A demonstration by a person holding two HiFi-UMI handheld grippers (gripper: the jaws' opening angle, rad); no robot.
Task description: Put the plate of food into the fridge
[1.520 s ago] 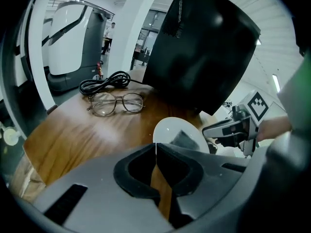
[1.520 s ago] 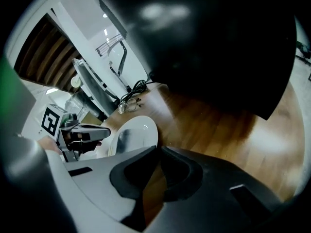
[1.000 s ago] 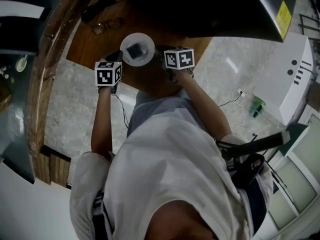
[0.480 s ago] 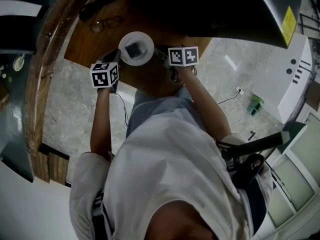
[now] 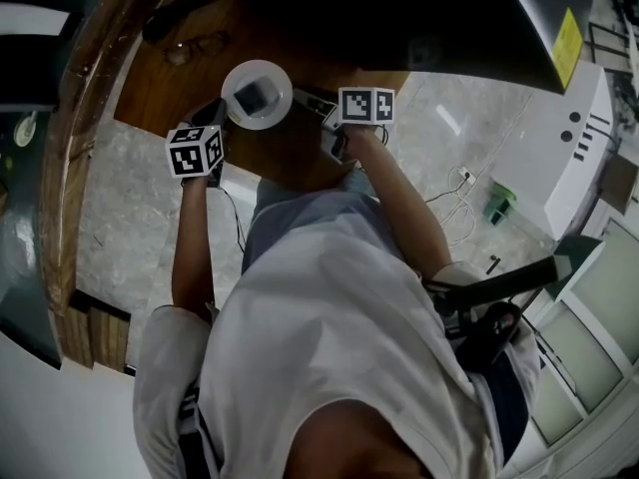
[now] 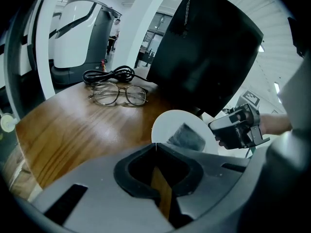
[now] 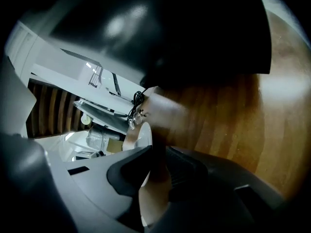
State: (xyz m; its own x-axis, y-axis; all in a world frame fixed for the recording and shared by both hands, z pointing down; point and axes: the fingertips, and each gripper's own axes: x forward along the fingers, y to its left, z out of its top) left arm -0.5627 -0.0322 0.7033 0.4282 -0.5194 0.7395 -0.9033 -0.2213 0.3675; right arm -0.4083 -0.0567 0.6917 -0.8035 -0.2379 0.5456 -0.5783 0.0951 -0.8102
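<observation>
glasses (image 6: 118, 93) and black cable (image 6: 108, 74) lie far left on wooden table (image 5: 165, 93). left gripper (image 6: 155, 148): jaws pinched together on near rim of plate (image 5: 276, 118), grey food (image 5: 257, 95) on it. plate sits between both grippers, near table's edge. right gripper (image 7: 154, 152): jaws clamped on opposite rim, plate edge-on between them

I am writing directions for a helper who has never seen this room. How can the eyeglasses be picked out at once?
On the brown wooden table, look past the white plate towards the far edge. There the eyeglasses lie beside a coiled black cable; only they have a thin frame and two clear lenses.
</observation>
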